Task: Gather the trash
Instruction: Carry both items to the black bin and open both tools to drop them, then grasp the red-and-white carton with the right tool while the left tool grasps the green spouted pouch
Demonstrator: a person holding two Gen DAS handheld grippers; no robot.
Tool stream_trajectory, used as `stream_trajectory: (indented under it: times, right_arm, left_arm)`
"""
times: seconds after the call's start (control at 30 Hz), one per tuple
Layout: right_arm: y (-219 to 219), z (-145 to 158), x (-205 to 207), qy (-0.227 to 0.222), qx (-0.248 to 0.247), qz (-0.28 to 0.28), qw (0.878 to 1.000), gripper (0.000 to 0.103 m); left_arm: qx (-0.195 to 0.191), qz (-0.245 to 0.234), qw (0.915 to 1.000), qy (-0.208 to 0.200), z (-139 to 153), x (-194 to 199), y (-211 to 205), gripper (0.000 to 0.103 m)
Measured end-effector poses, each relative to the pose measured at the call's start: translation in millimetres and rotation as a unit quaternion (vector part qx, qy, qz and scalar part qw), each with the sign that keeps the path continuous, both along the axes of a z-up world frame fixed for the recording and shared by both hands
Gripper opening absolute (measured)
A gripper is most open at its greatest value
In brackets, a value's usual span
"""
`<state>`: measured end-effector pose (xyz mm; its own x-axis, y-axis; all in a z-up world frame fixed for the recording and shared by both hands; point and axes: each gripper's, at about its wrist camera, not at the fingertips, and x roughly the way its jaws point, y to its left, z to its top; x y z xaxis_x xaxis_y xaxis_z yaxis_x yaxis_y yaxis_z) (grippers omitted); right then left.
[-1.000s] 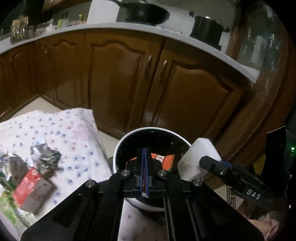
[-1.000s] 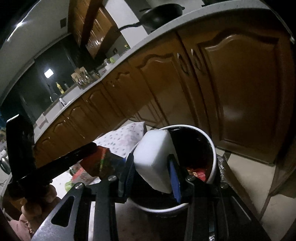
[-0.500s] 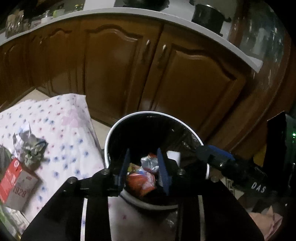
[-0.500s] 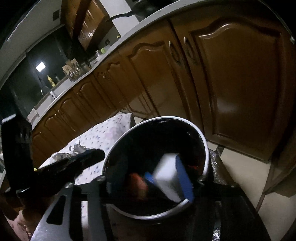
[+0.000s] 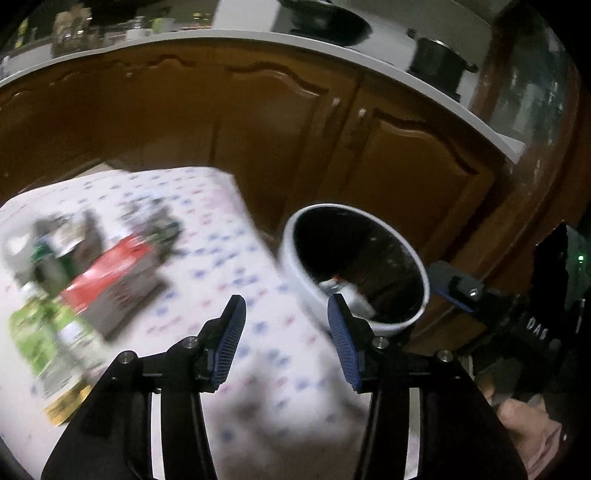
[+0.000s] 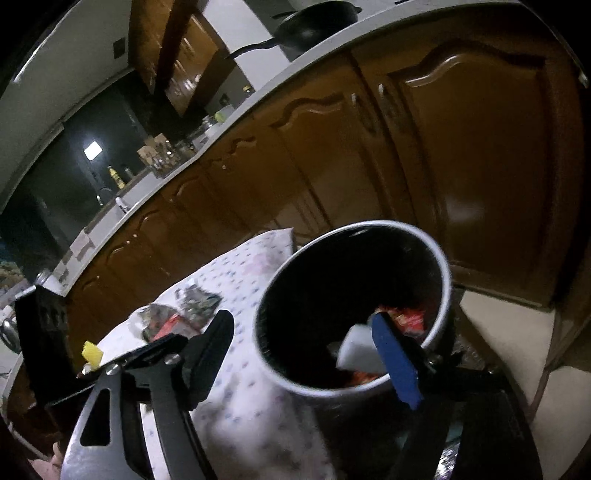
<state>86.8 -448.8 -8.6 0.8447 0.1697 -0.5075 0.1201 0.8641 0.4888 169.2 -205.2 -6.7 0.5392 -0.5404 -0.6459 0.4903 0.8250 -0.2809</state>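
Brown kitchen cabinets back the left wrist view, where the left gripper (image 5: 284, 314), jaws just opened and empty, hangs over the spotted table (image 5: 258, 354); left of the bin (image 5: 295, 273) lies a red carton (image 5: 110, 288), probably light and stiff, best pinched across its flat faces. From the right wrist, the right gripper (image 6: 306, 350) has just spread wide and grips nothing, a white block (image 6: 356, 350) lying inside the bin.

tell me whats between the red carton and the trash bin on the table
Only bare spotted tablecloth lies between the red carton and the trash bin; the left wrist view shows it, though blurred.

A home kitchen; brown wooden cabinets (image 6: 461, 155) under a pale countertop (image 5: 229, 37); black pan (image 6: 317, 26); sink tap (image 6: 120, 203).
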Motion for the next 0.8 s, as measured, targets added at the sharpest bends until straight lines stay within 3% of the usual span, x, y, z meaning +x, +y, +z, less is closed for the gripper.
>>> stream_trajectory:
  times: [0.37,0.6,0.8]
  right_arm:
    - [64,-15,8,0.022,0.029,0.061,0.998,0.08]
    - [108,-19,21,0.035,0.026,0.103,0.994,0.08]
    - [141,-16,38,0.038,0.019,0.134,0.99,0.08]
  left_arm:
    - [-0.018,0.094,0.9952,0.02,-6,-15,121,0.046]
    - [-0.032,0.141,0.988,0.056,-23,-6,172,0.046]
    - [-0.037,0.157,0.9837,0.079,-32,8,192,0.046]
